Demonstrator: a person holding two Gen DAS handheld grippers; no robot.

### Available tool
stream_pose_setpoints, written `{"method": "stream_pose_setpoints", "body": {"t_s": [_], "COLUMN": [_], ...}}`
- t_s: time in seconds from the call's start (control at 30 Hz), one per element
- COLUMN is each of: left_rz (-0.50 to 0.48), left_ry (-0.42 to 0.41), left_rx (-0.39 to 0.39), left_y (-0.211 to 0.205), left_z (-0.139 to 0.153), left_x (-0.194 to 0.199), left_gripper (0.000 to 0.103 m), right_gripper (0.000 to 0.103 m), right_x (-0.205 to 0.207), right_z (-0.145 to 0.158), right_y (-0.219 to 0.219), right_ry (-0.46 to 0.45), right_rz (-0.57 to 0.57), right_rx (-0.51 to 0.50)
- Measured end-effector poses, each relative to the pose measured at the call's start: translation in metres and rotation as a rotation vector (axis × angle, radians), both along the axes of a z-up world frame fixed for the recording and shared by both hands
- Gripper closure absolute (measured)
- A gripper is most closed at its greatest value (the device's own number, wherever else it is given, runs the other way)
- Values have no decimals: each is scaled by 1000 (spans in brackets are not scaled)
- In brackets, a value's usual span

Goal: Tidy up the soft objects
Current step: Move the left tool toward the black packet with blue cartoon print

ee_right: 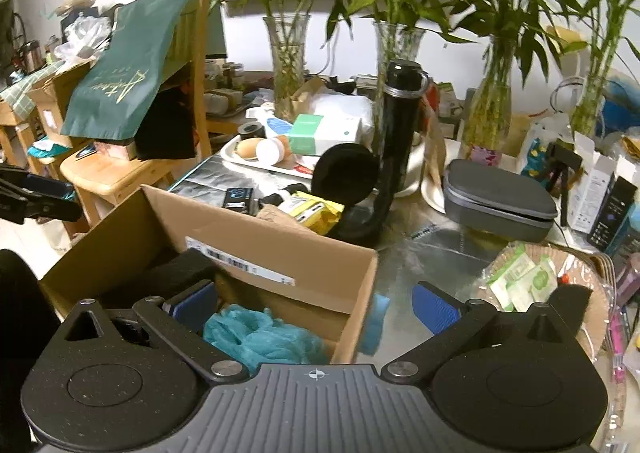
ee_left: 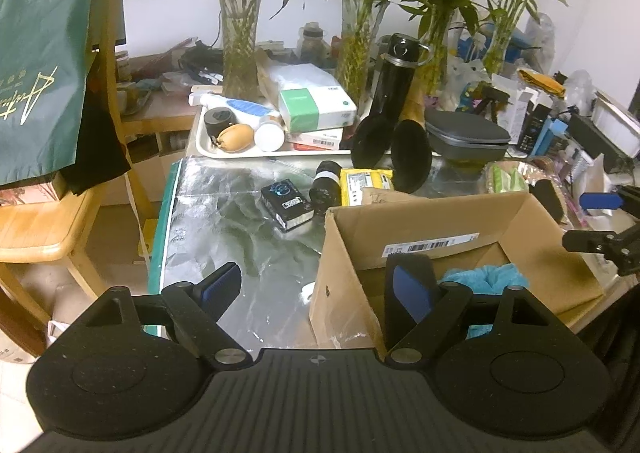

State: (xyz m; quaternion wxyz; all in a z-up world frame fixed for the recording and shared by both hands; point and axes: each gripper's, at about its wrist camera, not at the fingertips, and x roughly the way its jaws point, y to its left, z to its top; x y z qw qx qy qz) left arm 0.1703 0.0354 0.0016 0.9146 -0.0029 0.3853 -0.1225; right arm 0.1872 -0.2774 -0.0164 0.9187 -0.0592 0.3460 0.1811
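An open cardboard box stands on the table; it also shows in the right wrist view. A teal fluffy cloth lies inside it, seen too in the left wrist view. A black foam block sits in the box beside the cloth. My left gripper is open and empty, straddling the box's left wall. My right gripper is open and empty, straddling the box's right wall, left finger inside above the cloth. The right gripper's fingers show at the left view's right edge.
Behind the box are a yellow packet, a black bottle, round black pads, a grey case, a white tray, glass vases with bamboo. A wooden chair with a green bag stands left. A basket of packets lies right.
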Motion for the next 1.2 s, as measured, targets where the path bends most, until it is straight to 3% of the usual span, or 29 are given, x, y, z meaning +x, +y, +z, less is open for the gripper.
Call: {"method": "stream_pose_setpoints", "body": {"t_s": [0.5,0.67,0.97,1.2], "left_rz": [36,48,106,107], "left_ry": [-11,-22,-32,-68], "left_rx": [-52,-36,-74,-64], "left_y": [7,6,10,5], "left_z": [-8,-12,-19,-11], "left_x": [22,32,62,84], "left_gripper": [19,19,19,19], "right_gripper": [0,0,0,0], "right_x": [33,48,71,77], "right_z": [-14,-17,-21,-23], "right_y": [-22,-24,-26,-33], "right_ry": [-29,-51,-63,-66], "right_rz": [-81,-114,-150,-160], "right_rx": [100,116,126,194]}}
